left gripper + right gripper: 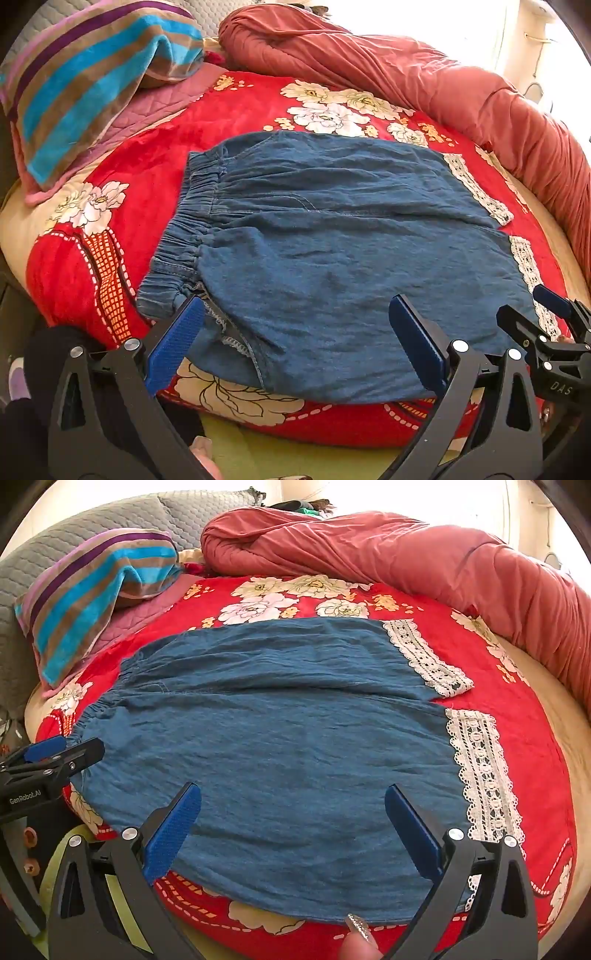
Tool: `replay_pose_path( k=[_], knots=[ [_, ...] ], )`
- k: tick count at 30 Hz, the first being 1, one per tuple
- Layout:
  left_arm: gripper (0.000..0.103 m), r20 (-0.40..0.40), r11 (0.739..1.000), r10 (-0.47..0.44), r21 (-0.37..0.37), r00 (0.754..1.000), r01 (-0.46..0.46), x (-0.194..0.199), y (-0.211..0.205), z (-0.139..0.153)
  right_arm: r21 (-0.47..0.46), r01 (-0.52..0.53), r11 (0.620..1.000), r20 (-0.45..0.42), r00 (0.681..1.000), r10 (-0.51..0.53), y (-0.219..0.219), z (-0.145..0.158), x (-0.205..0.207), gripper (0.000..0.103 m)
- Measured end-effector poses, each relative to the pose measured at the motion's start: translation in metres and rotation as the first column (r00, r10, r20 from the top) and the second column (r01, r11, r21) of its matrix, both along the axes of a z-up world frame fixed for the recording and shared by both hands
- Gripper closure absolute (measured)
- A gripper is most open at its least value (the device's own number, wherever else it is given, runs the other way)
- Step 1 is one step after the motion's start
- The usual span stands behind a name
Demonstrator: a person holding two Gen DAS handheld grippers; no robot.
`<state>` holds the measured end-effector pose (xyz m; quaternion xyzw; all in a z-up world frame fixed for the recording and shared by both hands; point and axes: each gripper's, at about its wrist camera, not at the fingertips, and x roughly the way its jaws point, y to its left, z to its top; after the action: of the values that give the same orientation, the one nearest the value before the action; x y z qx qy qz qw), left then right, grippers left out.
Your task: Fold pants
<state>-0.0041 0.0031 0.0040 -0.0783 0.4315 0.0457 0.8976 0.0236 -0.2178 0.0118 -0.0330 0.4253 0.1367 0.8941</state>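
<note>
Blue denim pants (332,236) with an elastic waistband (184,229) on the left and white lace cuffs (476,188) on the right lie flat on a red floral blanket (166,147). My left gripper (295,343) is open over the near edge by the waistband. My right gripper (291,827) is open over the near edge, closer to the lace cuffs (480,768). The pants (280,738) fill the middle of the right wrist view. The right gripper also shows at the left wrist view's right edge (550,325), and the left gripper at the right wrist view's left edge (55,757).
A striped towel (92,85) on a pink pillow lies at the back left. A rolled salmon duvet (406,70) runs along the back and right. A grey quilted headboard (110,520) stands behind. The red floral blanket (498,664) covers the bed. A fingernail (358,928) shows at the bottom.
</note>
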Motion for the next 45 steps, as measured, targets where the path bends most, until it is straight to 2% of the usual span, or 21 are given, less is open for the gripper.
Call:
replay_pose_path(
  k=[45],
  knots=[
    [0.009, -0.006, 1.0, 0.012, 0.009, 1.0, -0.012, 0.004, 0.011, -0.002, -0.008, -0.018, 1.0, 0.015, 1.0, 0.018, 0.009, 0.001, 0.006, 0.004]
  ],
)
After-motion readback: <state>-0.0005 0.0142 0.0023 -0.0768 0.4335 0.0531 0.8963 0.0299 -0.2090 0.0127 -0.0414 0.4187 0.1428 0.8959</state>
